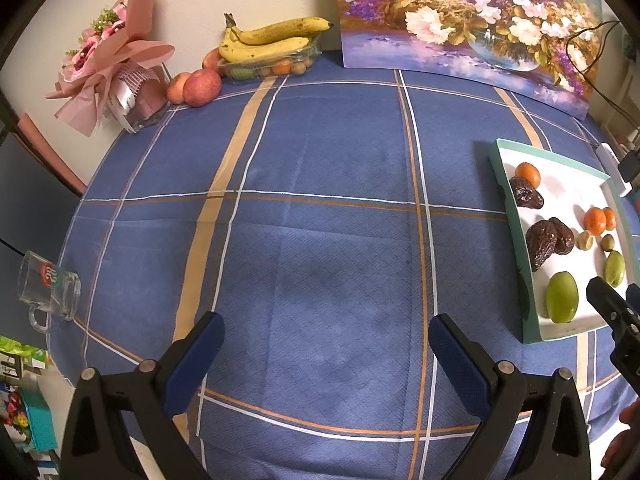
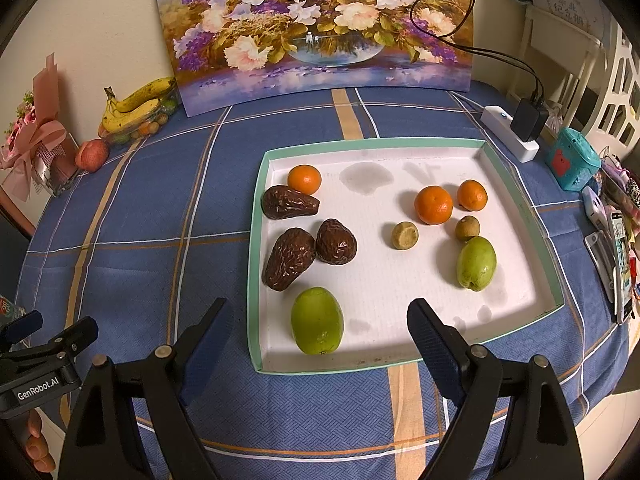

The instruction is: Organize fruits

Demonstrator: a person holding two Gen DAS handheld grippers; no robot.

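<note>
A white tray with a green rim [image 2: 256,240] lies on the blue tablecloth; it also shows in the left wrist view [image 1: 516,236]. It holds three wrinkled brown avocados [image 2: 288,258], three oranges [image 2: 433,205], two green fruits [image 2: 317,321] [image 2: 476,263] and two small brownish fruits [image 2: 405,235]. My right gripper [image 2: 316,340] is open and empty, just above the tray's near edge by the nearer green fruit. My left gripper [image 1: 326,352] is open and empty over bare cloth, left of the tray.
At the back left stand a clear container with bananas [image 1: 272,38] on small fruits, apples [image 1: 202,86] and a pink bouquet [image 1: 112,60]. A flower painting [image 2: 320,28] leans on the wall. A glass mug [image 1: 48,290] sits at the left edge. A power strip [image 2: 512,132], teal box [image 2: 572,164] and clutter line the right.
</note>
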